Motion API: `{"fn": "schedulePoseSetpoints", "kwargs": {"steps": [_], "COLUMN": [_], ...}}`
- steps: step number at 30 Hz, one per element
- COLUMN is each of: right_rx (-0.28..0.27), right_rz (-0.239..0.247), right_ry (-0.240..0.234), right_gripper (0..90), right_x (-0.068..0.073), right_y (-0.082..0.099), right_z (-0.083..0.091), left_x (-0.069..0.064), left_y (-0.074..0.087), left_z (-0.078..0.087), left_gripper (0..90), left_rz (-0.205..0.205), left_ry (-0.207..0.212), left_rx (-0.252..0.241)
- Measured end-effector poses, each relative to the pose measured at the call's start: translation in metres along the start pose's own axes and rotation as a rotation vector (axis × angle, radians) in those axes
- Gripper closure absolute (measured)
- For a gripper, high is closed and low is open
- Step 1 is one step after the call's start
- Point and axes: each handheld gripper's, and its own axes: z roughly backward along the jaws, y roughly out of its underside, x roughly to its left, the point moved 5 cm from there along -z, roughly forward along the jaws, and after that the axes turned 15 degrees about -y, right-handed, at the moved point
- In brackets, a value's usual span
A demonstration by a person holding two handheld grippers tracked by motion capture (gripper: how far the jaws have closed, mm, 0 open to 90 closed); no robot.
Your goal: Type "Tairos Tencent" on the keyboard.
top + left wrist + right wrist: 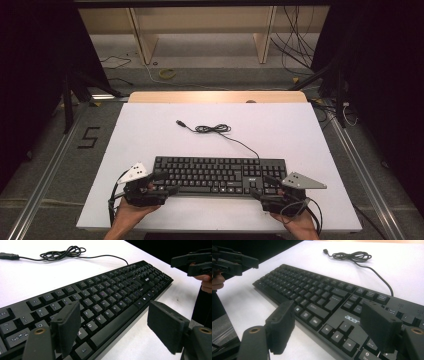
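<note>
Your keyboard is black all over, with white legends on the keys and a pale silver logo above the arrow keys, and its black cable runs in a tangled coil across the plain white bench, whose far edge shows a strip of light wood. Your left tool and right tool are both matt black, each with brass-coloured screw rings at the base of the black jaws and a pale grey three-cornered plate dotted with small dark marks on top. Beyond the bench, the floor is grey-green with a black figure five marked on it.
</note>
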Motion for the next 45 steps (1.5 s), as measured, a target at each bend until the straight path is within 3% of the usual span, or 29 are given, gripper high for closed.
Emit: {"fn": "schedulePoseSetpoints", "kwargs": {"steps": [22, 38, 45], "right_rx": [0.005, 0.054, 0.067], "right_rz": [0.005, 0.025, 0.036], "right_ry": [-0.024, -0.059, -0.073], "right_gripper": [28.6, 27.2, 28.8], "right_x": [0.005, 0.009, 0.011], "right_y": [-0.005, -0.024, -0.032], "right_z": [-0.012, -0.047, -0.063], "left_x": [0.003, 0.023, 0.030], "left_y": [0.000, 0.002, 0.005], "left_z": [-0.001, -0.001, -0.002], "left_gripper": [26.6, 30.2, 33.7], "left_rz": [0.008, 0.071, 0.080], "left_ry": [-0.019, -0.111, -0.154], "left_rx": [0.005, 0.021, 0.056]}}
